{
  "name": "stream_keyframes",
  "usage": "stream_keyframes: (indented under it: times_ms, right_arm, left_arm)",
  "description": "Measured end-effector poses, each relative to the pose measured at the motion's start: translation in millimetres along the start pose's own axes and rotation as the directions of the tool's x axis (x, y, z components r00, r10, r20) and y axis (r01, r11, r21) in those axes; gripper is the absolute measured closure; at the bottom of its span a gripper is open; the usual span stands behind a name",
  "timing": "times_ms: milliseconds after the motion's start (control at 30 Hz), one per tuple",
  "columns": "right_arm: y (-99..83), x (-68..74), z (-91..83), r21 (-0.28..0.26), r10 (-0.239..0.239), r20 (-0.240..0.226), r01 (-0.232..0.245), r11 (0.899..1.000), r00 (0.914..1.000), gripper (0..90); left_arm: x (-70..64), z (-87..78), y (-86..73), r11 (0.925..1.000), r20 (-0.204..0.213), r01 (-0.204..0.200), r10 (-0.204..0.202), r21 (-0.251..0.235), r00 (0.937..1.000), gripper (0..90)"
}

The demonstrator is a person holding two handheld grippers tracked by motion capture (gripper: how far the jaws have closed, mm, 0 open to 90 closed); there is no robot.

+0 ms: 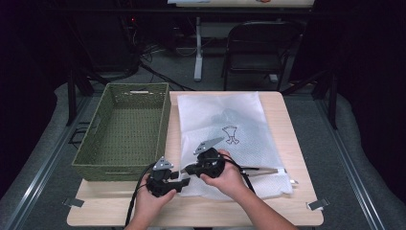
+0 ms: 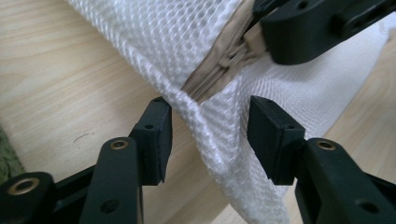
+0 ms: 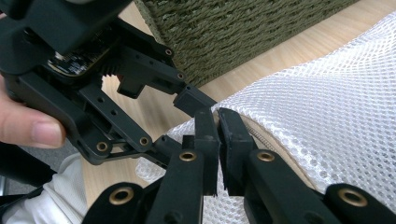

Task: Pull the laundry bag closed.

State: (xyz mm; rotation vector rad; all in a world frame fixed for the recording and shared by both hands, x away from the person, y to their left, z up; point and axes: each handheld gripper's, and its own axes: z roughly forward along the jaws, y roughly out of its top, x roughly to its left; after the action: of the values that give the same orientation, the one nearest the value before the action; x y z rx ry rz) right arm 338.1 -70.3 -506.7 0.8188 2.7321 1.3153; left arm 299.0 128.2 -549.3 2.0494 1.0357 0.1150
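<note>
Left gripper view: the left gripper (image 2: 205, 135) sits spread around the bag (image 2: 187, 42) corner on the table (image 2: 56, 70) — the right gripper (image 3: 218, 135) pinches its zipper. Opening has barely begun.

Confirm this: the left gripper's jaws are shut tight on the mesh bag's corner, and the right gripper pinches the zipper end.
Not quite. In the left gripper view the left gripper has its jaws open, standing on either side of the white mesh bag's corner fold without clamping it. The right gripper does pinch the bag at the zipper end.
</note>
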Motion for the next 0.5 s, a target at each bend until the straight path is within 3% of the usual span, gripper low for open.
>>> stream_keyframes:
  times_ms: [200,500]
  right_arm:
    - [-6.0,-4.1,3.2,0.014,0.024,-0.01,-0.024,1.0,0.9997,86.8]
    - [-8.3,-5.8,5.8,0.043,0.036,-0.013,-0.035,0.998,0.9993,86.4]
  left_arm:
    - [0.6,-1.5,-0.2,0.9999,0.0,0.011,-0.011,-0.005,0.9999,52.5]
    - [-0.1,-3.7,0.1,1.0,-0.033,-0.004,0.004,-0.008,0.9994,63.3]
